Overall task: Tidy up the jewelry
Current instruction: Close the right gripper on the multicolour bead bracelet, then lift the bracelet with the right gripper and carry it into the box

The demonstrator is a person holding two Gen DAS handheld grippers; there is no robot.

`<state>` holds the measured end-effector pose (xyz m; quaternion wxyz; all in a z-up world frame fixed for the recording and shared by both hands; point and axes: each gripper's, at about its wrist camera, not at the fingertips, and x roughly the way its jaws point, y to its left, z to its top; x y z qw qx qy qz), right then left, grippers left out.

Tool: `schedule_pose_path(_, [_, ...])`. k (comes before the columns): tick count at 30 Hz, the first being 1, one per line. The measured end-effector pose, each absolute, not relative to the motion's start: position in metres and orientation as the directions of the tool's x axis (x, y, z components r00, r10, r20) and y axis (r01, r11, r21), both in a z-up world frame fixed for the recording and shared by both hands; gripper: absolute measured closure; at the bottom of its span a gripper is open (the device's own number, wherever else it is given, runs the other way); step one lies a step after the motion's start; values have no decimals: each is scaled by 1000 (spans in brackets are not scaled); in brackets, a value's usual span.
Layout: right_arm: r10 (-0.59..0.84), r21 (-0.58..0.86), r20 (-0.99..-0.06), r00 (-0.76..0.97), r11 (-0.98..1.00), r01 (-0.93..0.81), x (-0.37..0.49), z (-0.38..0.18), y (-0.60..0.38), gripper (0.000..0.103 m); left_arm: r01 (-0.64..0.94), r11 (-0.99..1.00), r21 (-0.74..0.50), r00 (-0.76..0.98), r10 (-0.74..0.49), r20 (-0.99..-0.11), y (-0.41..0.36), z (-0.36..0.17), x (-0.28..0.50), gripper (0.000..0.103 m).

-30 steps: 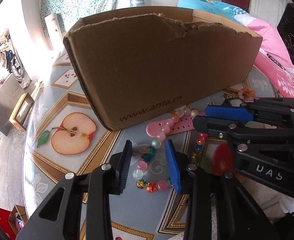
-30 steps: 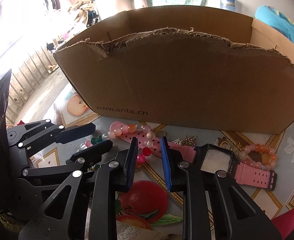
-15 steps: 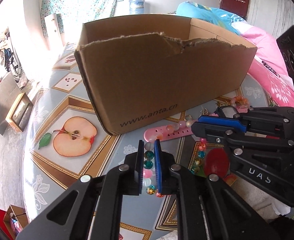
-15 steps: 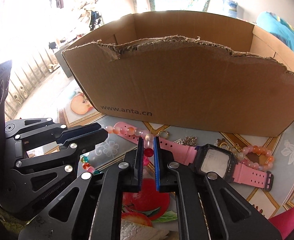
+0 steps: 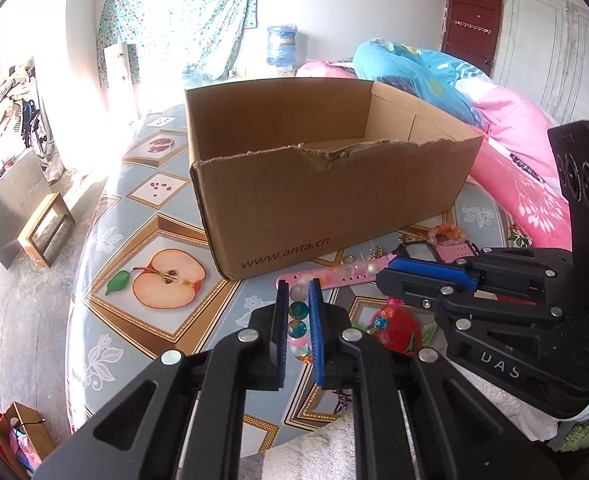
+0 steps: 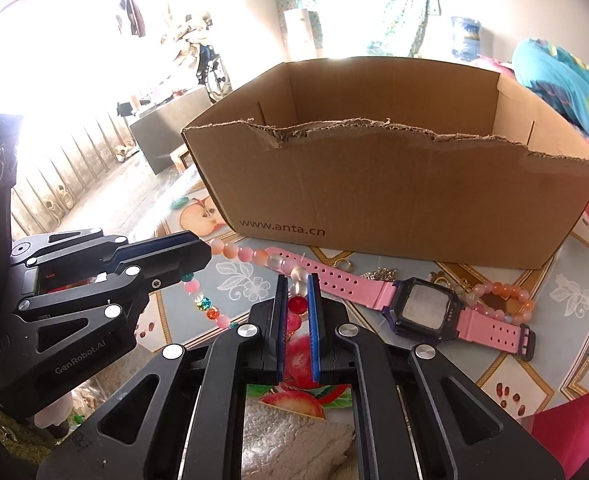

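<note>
A string of mixed glass beads [image 6: 246,255] hangs stretched between both grippers, just above the table. My left gripper [image 5: 298,286] is shut on its teal and pink beads [image 5: 297,322]. My right gripper [image 6: 297,280] is shut on its white and red beads [image 6: 297,305]. Each gripper shows in the other's view: the right gripper [image 5: 386,274] and the left gripper [image 6: 200,258]. A loop of beads [image 6: 206,305] dangles below the left one. An open cardboard box [image 5: 334,200] with a torn front rim stands behind, its floor mostly hidden.
A pink digital watch [image 6: 422,307] lies flat in front of the box [image 6: 394,200], partly under the bead string. An orange bead bracelet [image 6: 502,295] and small metal pieces [image 6: 380,273] lie beside it. The table [image 5: 118,336] has a fruit-print cover; pink bedding [image 5: 526,184] borders it on the right.
Both grippers closed onto the bead string, then rose and drew back with it. The string now hangs taut between them, and the box's inside has come into view.
</note>
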<state>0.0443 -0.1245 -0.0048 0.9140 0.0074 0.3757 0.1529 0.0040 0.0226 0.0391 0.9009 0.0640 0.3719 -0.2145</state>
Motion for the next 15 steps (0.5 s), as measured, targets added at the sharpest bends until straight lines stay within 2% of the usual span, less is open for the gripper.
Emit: schedule_pose_path(15, [313,167,-645,697,948,-272,12,20,-148,95,464,886,-28,663,-368,-652,6,59,-15,94])
